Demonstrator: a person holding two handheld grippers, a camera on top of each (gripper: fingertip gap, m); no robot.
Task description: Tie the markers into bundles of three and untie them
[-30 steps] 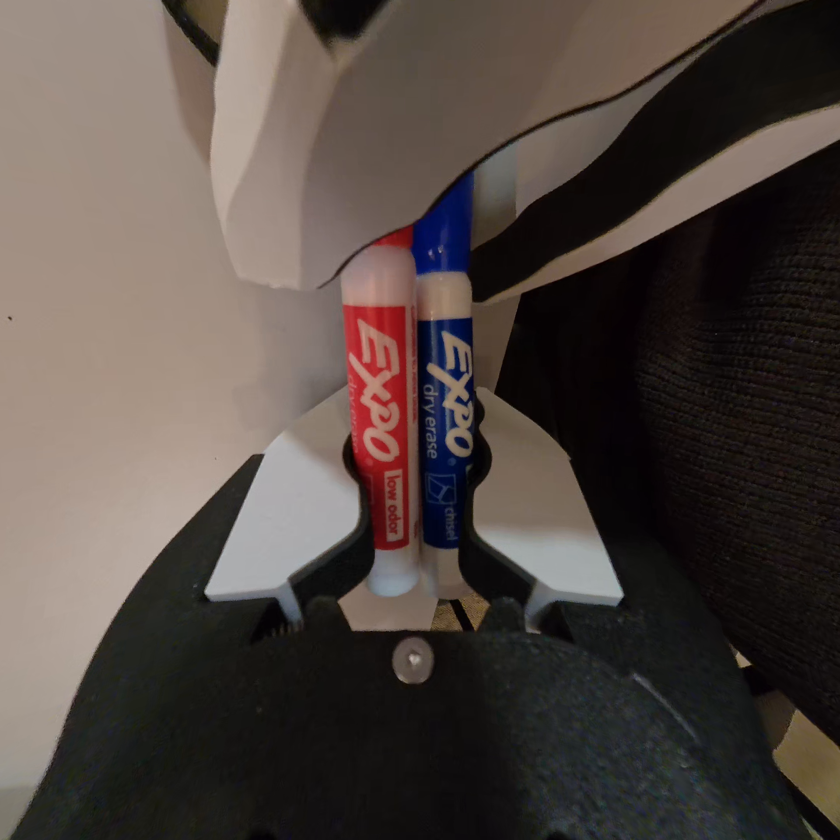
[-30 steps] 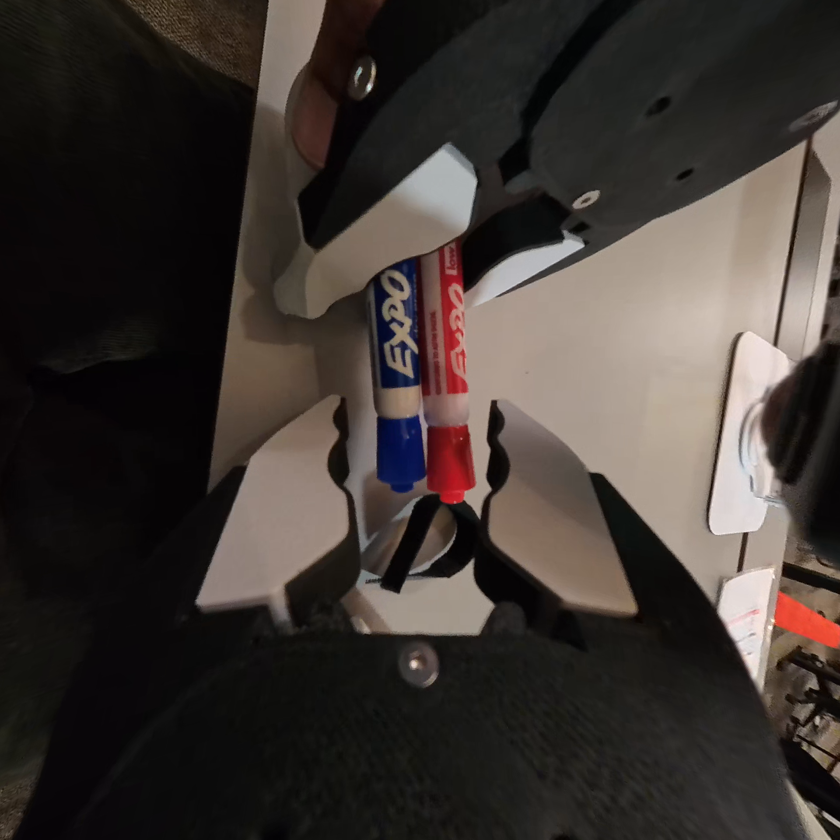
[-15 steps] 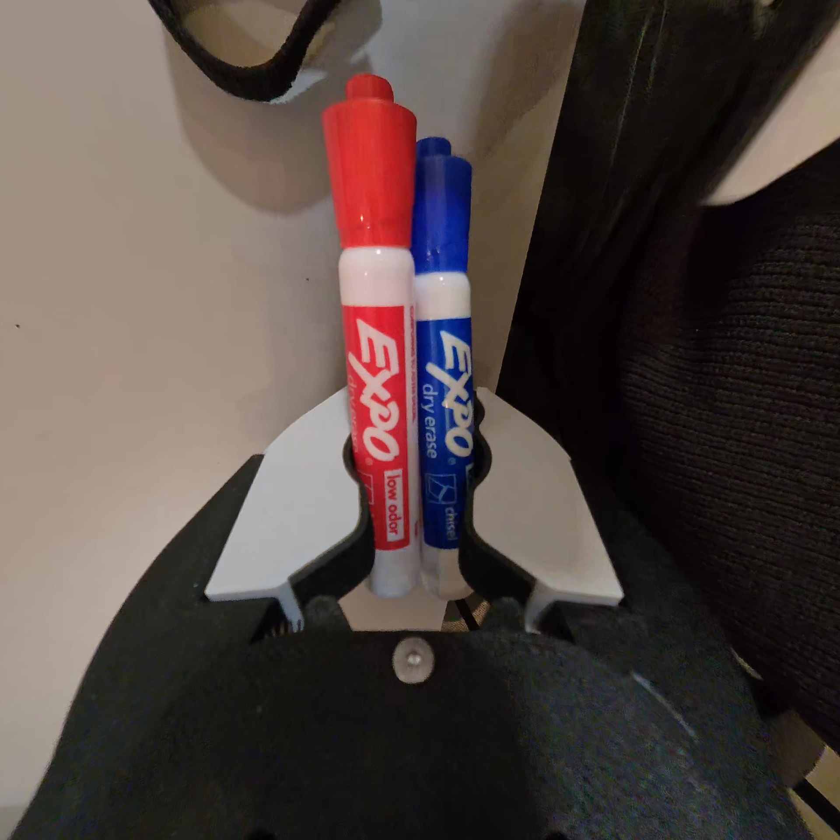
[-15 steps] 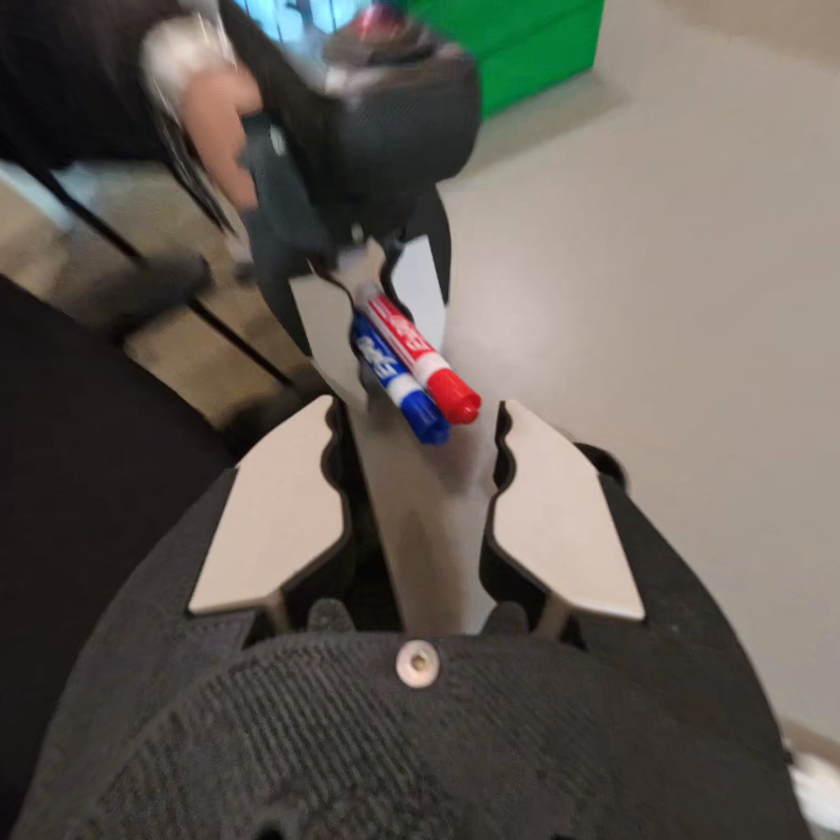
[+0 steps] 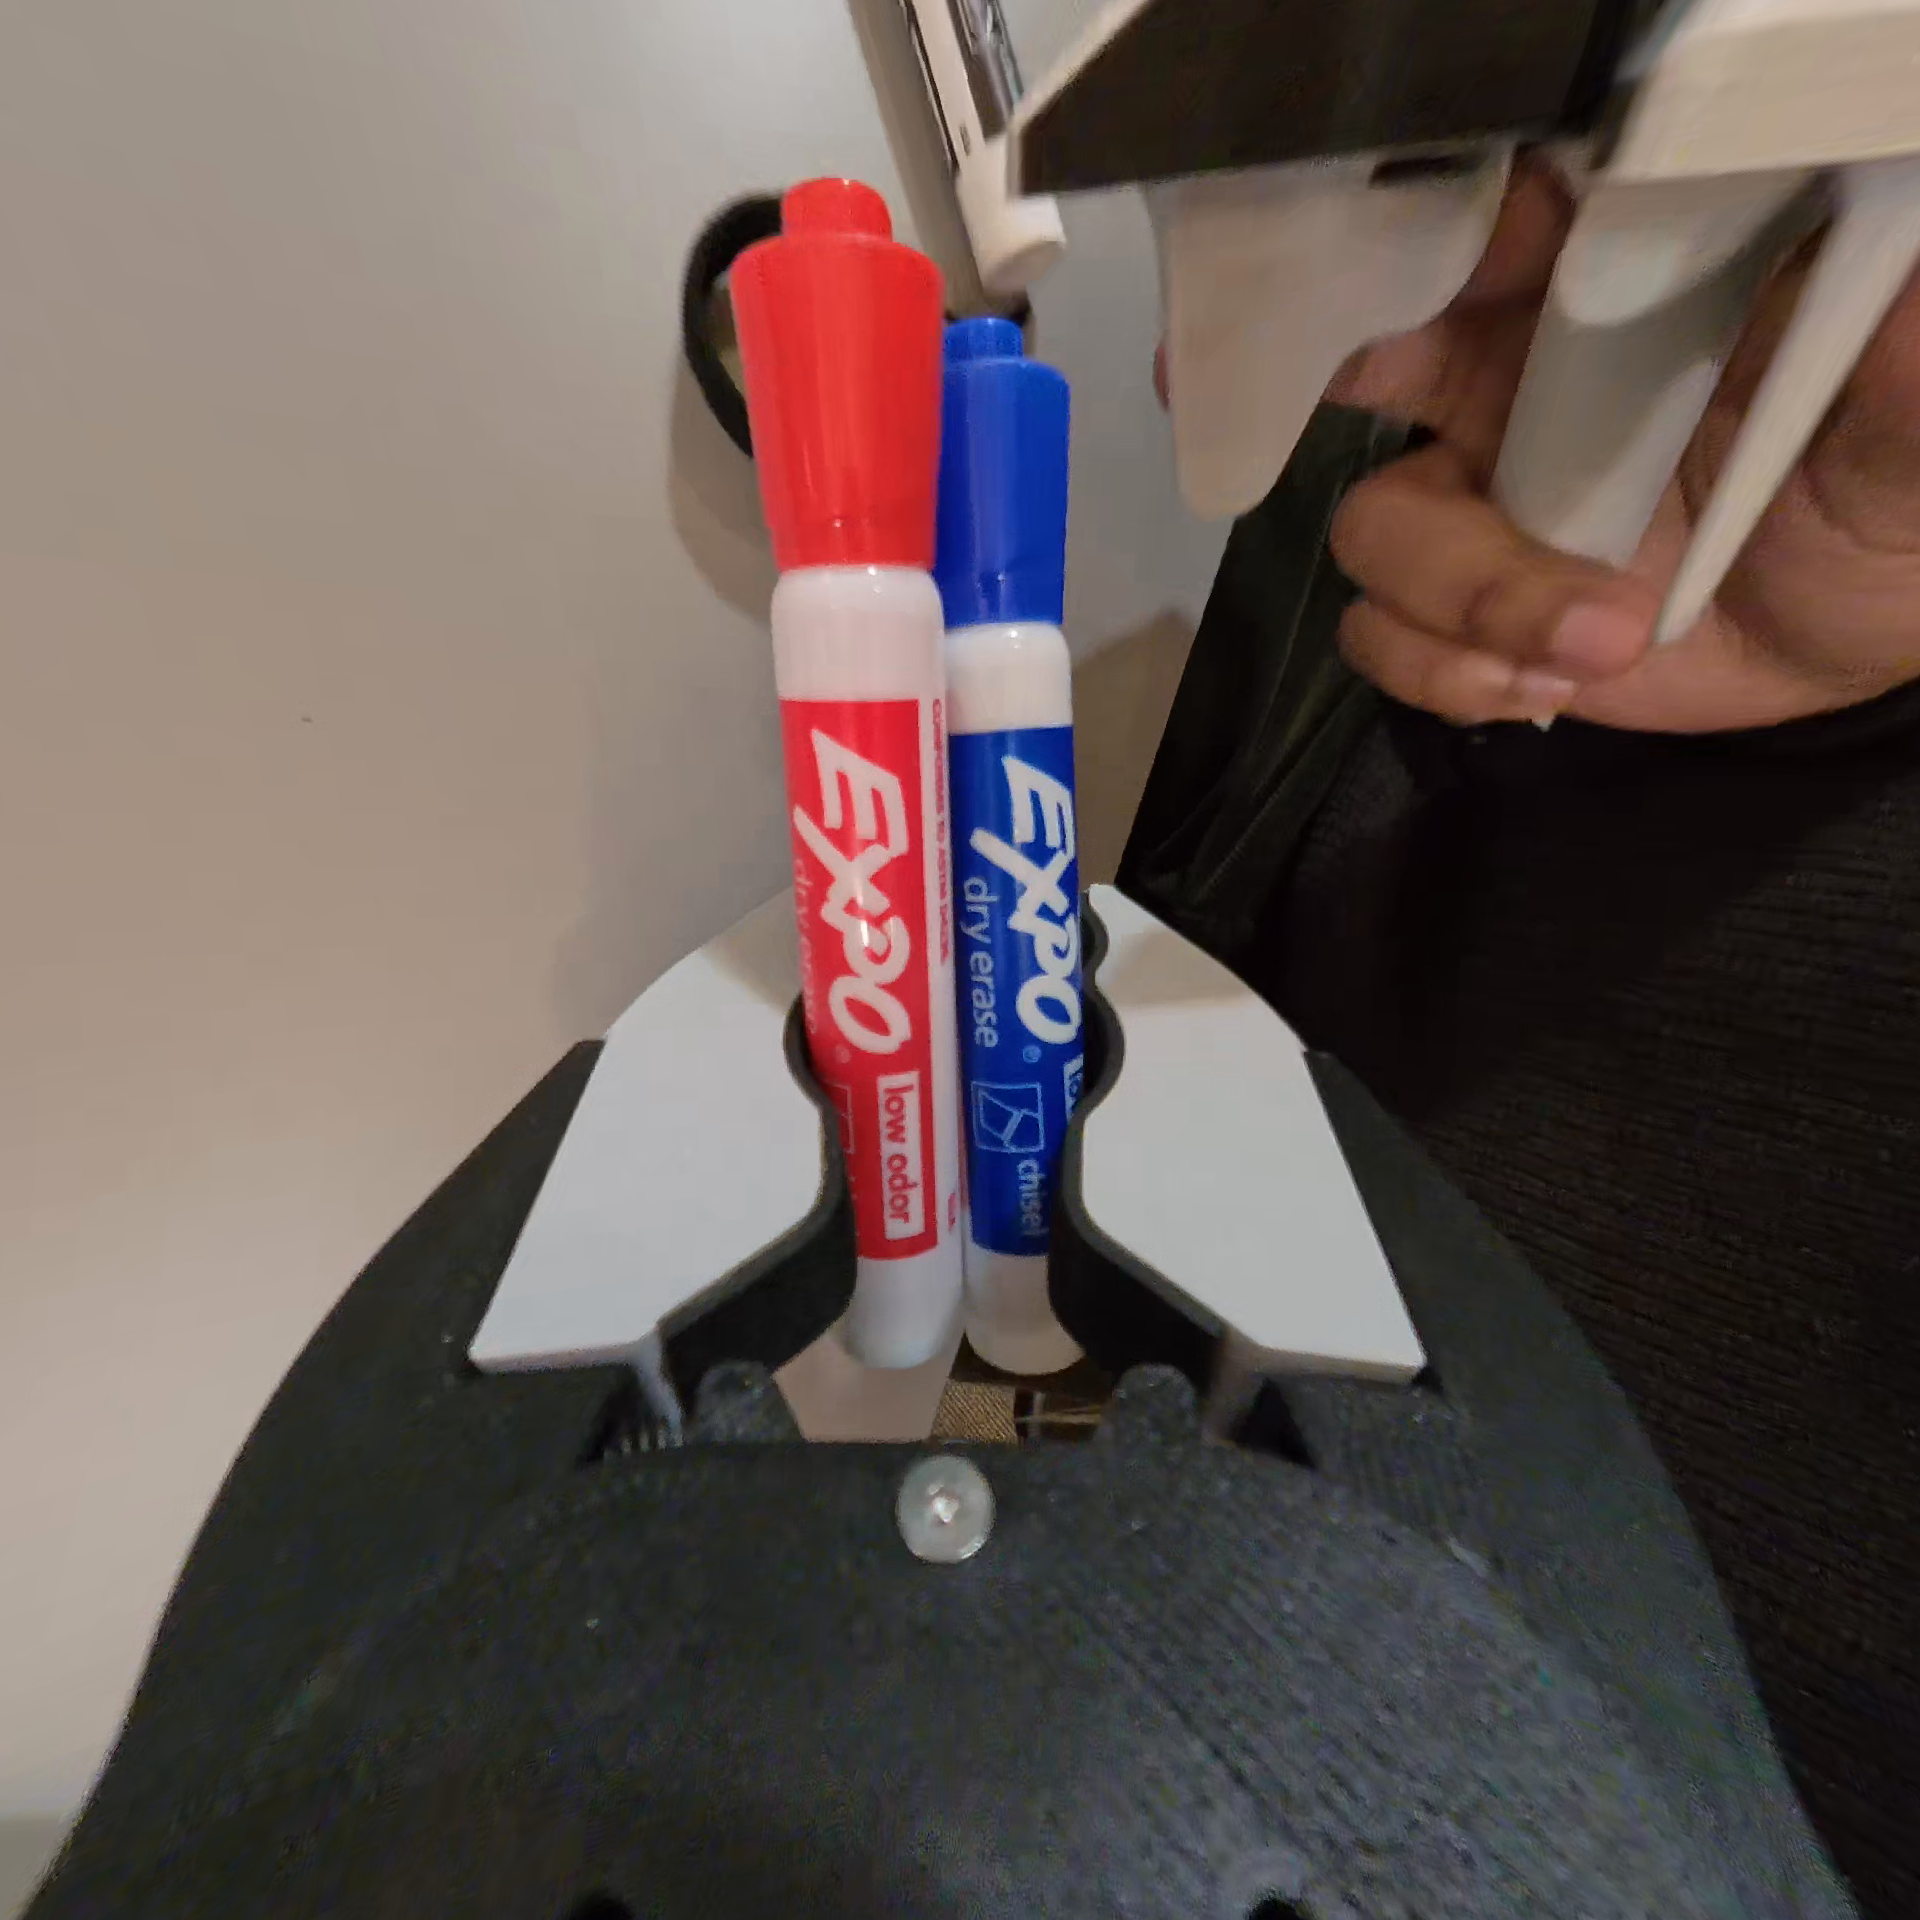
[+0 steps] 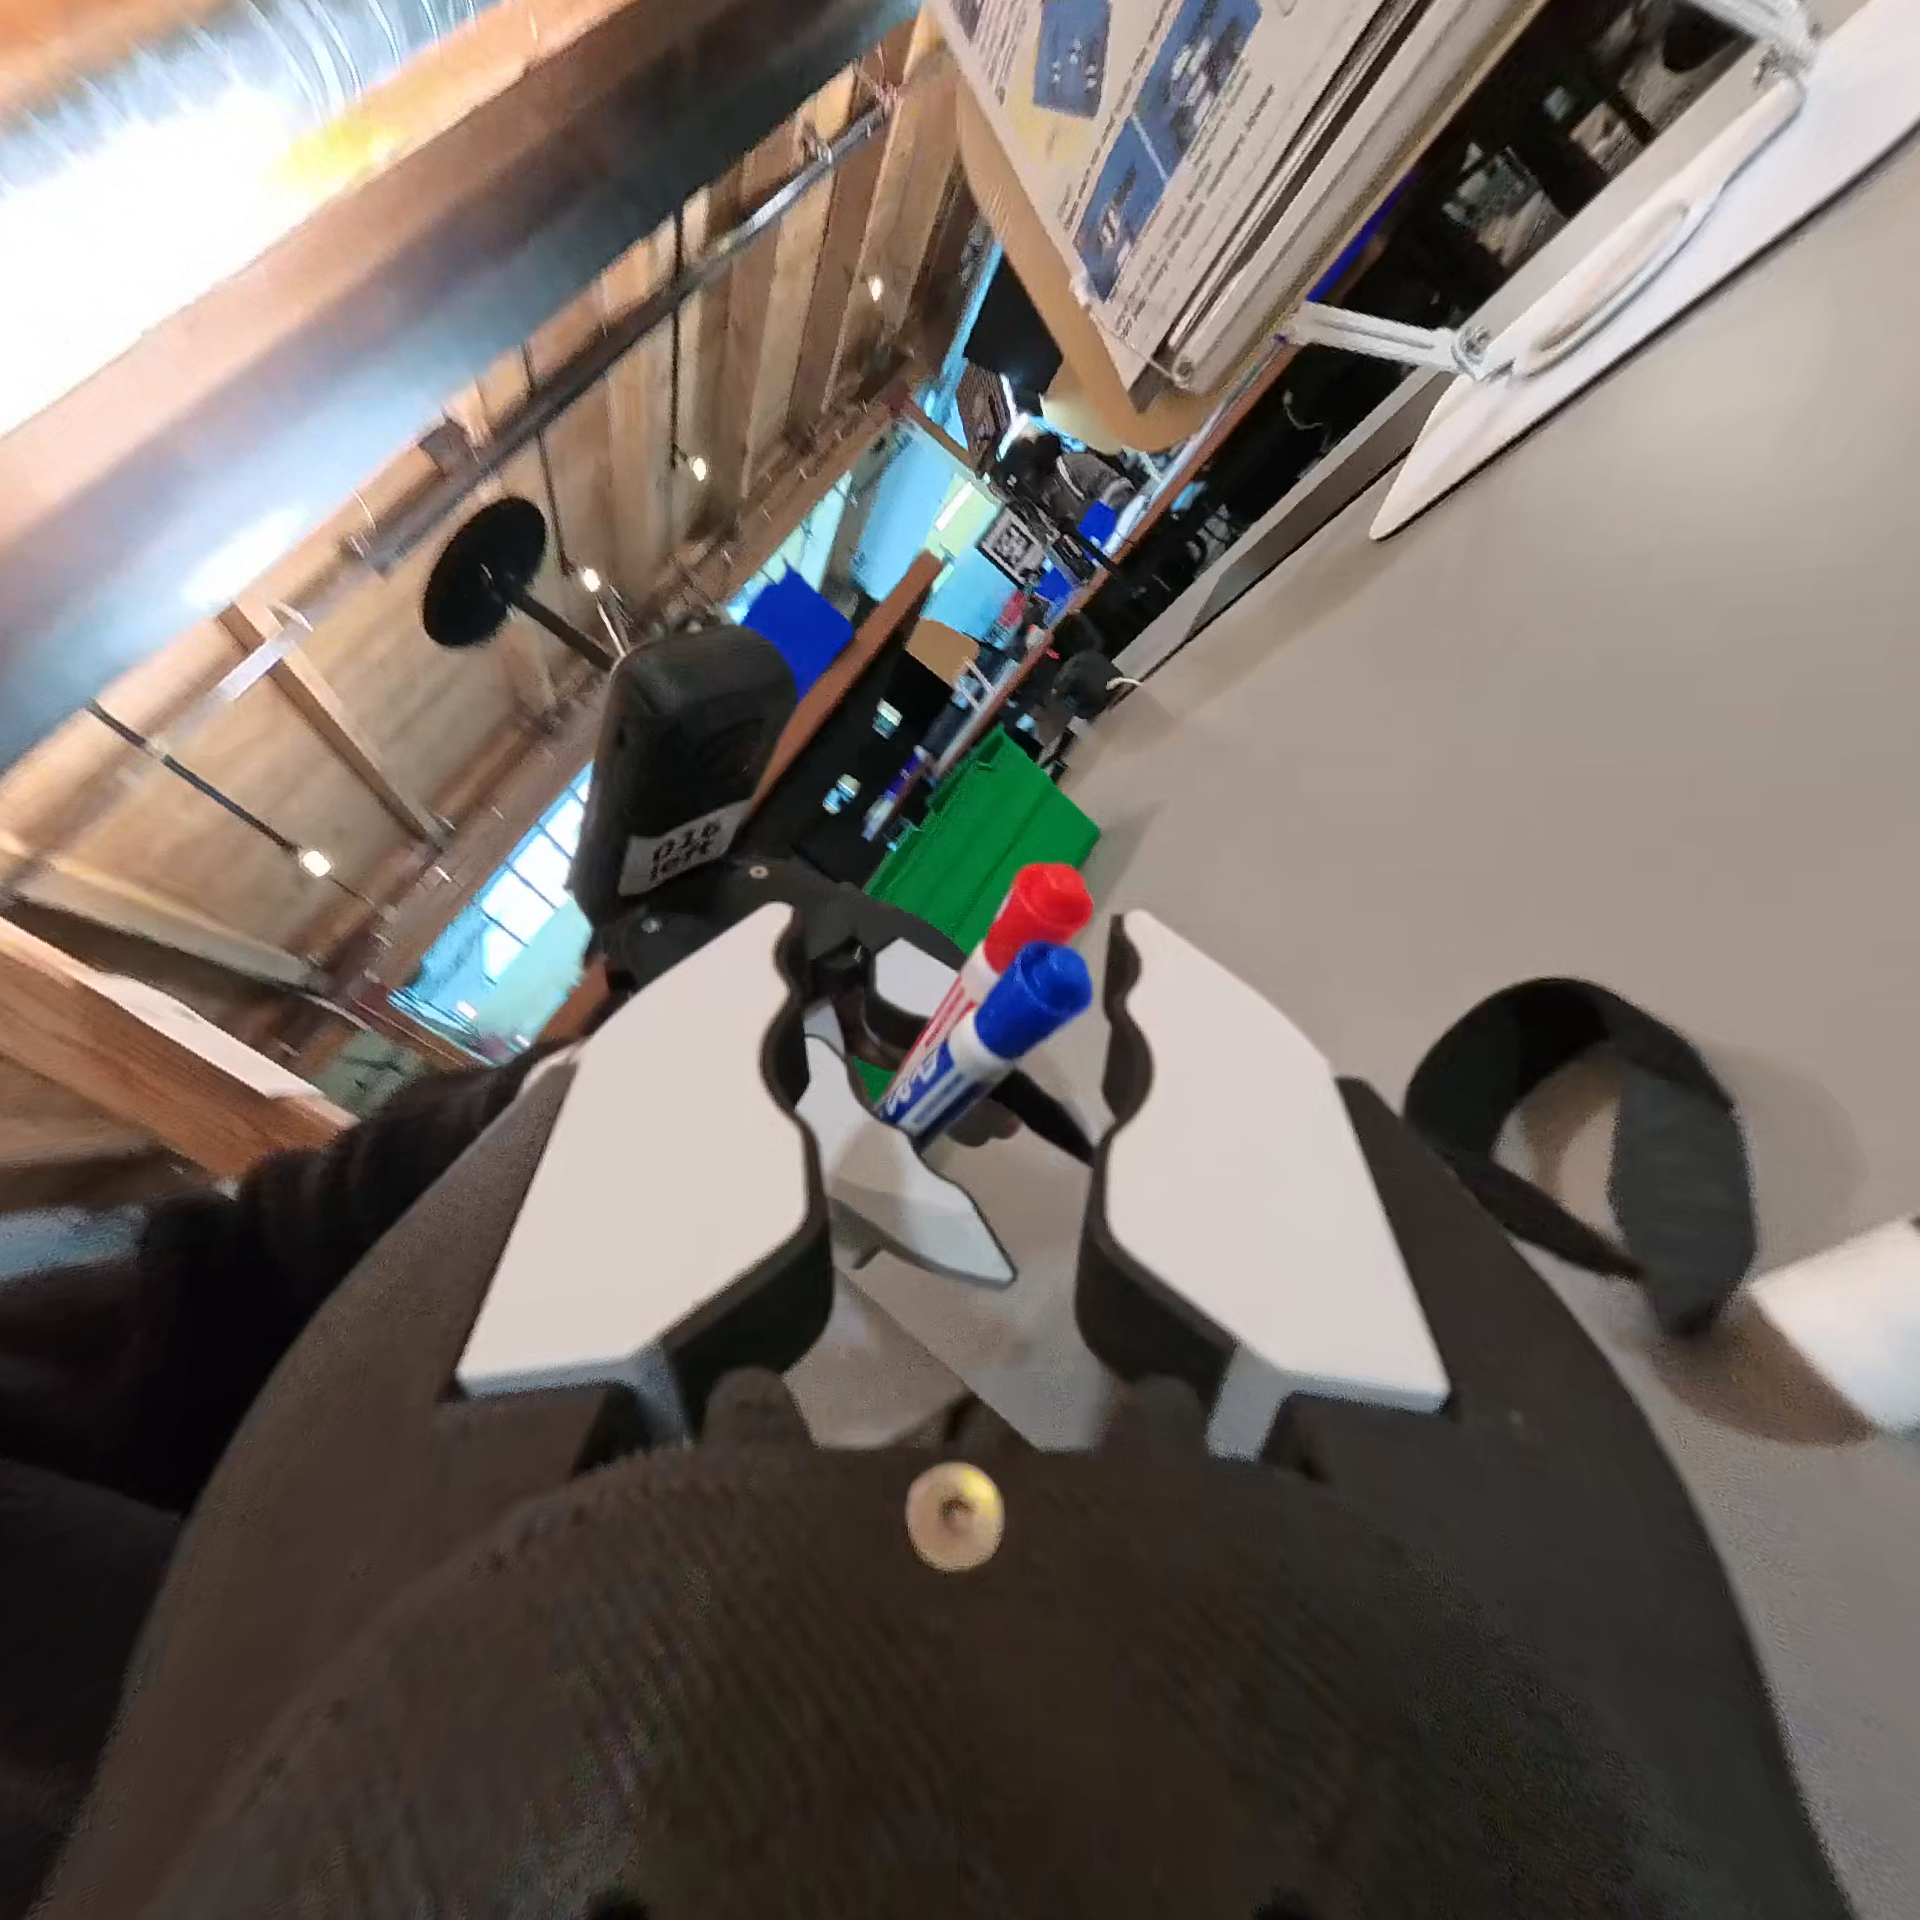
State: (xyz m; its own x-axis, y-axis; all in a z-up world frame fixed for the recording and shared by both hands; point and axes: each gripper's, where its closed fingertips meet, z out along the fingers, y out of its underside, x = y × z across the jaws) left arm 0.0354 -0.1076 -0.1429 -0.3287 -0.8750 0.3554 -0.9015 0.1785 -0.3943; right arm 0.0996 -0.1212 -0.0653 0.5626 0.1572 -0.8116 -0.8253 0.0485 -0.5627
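**Two markers held, band loose on the tabletop**

We work over a pale grey tabletop (image 6: pixel 1558 727), with a blurred workshop of timber beams and a green bin (image 6: pixel 982 842) behind it. From the left: our left gripper (image 5: pixel 940 1091) is clamped on the lower barrels of a red marker (image 5: pixel 862 831) and a blue marker (image 5: pixel 1013 852), side by side and touching, caps pointing away. These are light, stiff, smooth plastic tubes; we judge they could slide or roll against each other, so a hold on the labelled barrel, not the caps, suits best. In the right wrist view, our right gripper (image 6: pixel 951 1101) stands parted and empty, the marker caps just beyond its tips. Further right, a black elastic band (image 6: pixel 1590 1122) lies on the tabletop, soft and floppy. We would pinch it by one edge.
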